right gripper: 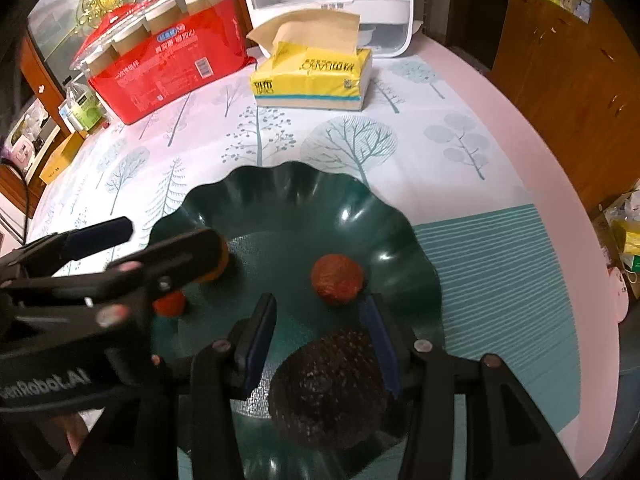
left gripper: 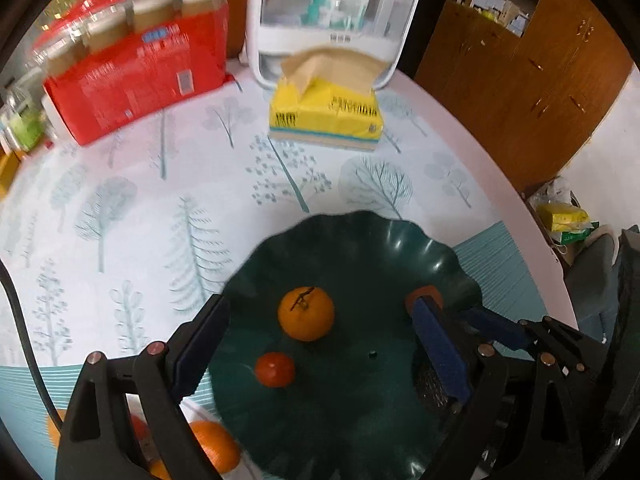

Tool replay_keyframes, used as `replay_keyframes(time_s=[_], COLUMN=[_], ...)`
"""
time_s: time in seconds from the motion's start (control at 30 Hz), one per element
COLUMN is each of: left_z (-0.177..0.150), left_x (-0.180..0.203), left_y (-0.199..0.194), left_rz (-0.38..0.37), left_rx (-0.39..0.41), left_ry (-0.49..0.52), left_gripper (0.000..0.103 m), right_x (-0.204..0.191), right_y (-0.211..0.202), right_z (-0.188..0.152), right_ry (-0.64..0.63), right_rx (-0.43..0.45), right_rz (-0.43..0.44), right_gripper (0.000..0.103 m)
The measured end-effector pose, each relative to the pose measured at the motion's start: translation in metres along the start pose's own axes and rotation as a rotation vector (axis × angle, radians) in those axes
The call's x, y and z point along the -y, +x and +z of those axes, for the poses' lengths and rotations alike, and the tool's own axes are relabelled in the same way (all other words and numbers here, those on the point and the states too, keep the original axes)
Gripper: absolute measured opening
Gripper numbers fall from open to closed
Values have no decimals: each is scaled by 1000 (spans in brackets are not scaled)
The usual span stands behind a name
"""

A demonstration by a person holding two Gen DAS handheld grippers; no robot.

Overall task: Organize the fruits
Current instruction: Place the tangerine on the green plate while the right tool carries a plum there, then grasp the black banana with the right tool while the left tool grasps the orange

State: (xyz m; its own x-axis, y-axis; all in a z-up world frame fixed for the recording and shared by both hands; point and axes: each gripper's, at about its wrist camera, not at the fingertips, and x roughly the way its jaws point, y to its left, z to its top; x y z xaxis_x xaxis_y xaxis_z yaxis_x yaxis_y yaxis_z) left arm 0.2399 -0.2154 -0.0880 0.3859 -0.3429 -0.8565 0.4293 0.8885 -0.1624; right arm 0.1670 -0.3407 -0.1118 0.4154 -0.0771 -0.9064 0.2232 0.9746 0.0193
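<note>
A dark green wavy-rimmed plate point(left gripper: 360, 236) point(right gripper: 288, 184) sits on the tree-print tablecloth. In the left wrist view it holds an orange mandarin point(left gripper: 306, 313) and a small red tomato point(left gripper: 275, 369). My left gripper point(left gripper: 320, 344) is open above them, touching neither. In the right wrist view my right gripper point(right gripper: 320, 332) is open, with a dark avocado point(right gripper: 328, 388) lying on the plate between its fingers and a reddish-brown round fruit point(right gripper: 337, 279) just ahead. The left gripper point(right gripper: 120, 248) reaches in from the left and partly hides the mandarin point(right gripper: 218, 268) and the tomato point(right gripper: 170, 304).
More oranges point(left gripper: 214, 446) lie on a white dish left of the plate, behind the left gripper. A yellow tissue pack point(left gripper: 326, 114) point(right gripper: 312, 80), a red box of cups point(left gripper: 136, 80) point(right gripper: 168, 68) and a white storage case point(left gripper: 332, 16) point(right gripper: 328, 4) stand at the back. The table's curved edge point(left gripper: 516, 184) runs on the right.
</note>
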Motion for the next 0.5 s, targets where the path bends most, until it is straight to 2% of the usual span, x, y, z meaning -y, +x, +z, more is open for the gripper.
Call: replay_keyframes(time_s=[0.17, 0.37, 0.5], left_z=[-5, -28, -55], left_x=[-3, -29, -50], left_y=[-46, -112, -163], left_rz=[54, 71, 127], left_rx=[56, 103, 162], left_ry=[10, -94, -141], left_gripper=[92, 92, 92], right_x=[-5, -21, -38], right_y=[-27, -73, -107], right_z=[-1, -6, -12], right_ry=[-8, -46, -88], right_rx=[38, 97, 139], right_rz=[12, 51, 82], right_gripper=[47, 47, 47])
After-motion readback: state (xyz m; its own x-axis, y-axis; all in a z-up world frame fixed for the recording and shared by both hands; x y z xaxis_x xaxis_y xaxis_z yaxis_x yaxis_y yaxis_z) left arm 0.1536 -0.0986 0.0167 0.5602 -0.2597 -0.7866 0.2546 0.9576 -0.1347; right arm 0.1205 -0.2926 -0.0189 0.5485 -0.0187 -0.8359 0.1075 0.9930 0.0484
